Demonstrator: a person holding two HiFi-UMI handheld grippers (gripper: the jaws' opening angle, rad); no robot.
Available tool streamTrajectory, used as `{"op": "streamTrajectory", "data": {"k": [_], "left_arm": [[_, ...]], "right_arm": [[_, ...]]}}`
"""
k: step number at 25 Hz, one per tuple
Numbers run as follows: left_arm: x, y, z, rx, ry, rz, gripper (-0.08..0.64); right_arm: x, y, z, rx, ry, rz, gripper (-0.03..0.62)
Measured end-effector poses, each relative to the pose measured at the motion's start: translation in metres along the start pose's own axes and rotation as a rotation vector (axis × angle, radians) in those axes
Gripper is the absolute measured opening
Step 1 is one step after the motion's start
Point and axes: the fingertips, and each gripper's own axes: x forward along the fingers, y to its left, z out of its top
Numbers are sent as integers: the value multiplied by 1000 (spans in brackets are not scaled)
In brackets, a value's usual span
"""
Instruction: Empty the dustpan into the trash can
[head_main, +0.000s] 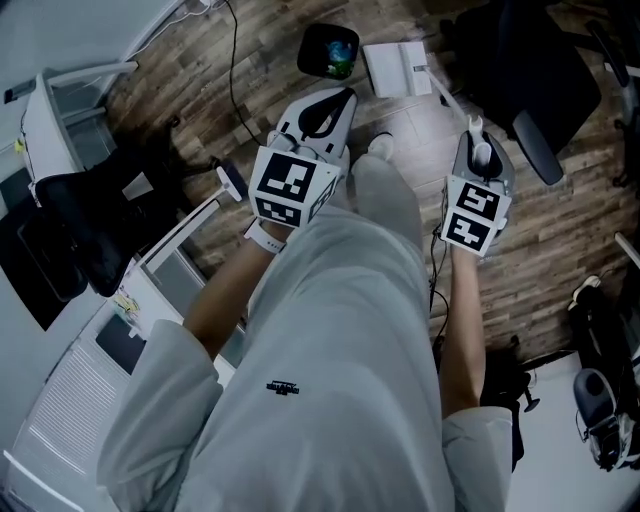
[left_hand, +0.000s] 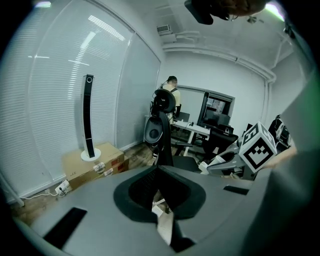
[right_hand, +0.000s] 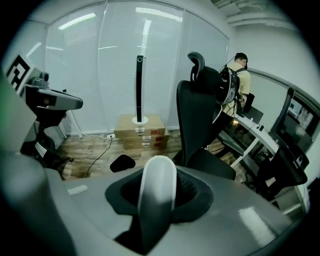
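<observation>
A white dustpan (head_main: 393, 68) lies on the wooden floor ahead of me, and its long white handle (head_main: 445, 95) slants back to my right gripper (head_main: 478, 138). That gripper is shut on the handle's rounded end (right_hand: 157, 185), which fills the gap between the jaws. A black trash can (head_main: 328, 50) with blue and green things inside stands just left of the dustpan. My left gripper (head_main: 330, 105) hovers near the can, a little short of it, jaws shut. Only a pale sliver shows at its jaws (left_hand: 162, 210); I cannot tell what that is.
A black office chair (right_hand: 200, 120) stands close on the right, another (head_main: 70, 230) at my left beside a white desk frame (head_main: 180, 260). Cardboard boxes with a tower fan (right_hand: 139, 131) sit by the blinds. A cable (head_main: 235, 80) crosses the floor. A person (left_hand: 172, 97) stands at a far desk.
</observation>
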Motion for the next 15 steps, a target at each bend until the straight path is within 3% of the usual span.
{"op": "streamTrajectory", "data": {"k": [5, 15], "left_arm": [[-1, 2, 0, -35, 6, -10, 6], [-12, 3, -3, -8, 20, -1, 6]], "right_arm": [[23, 0, -28, 87, 61, -6, 118], [55, 0, -46, 127, 146, -8, 118]]}}
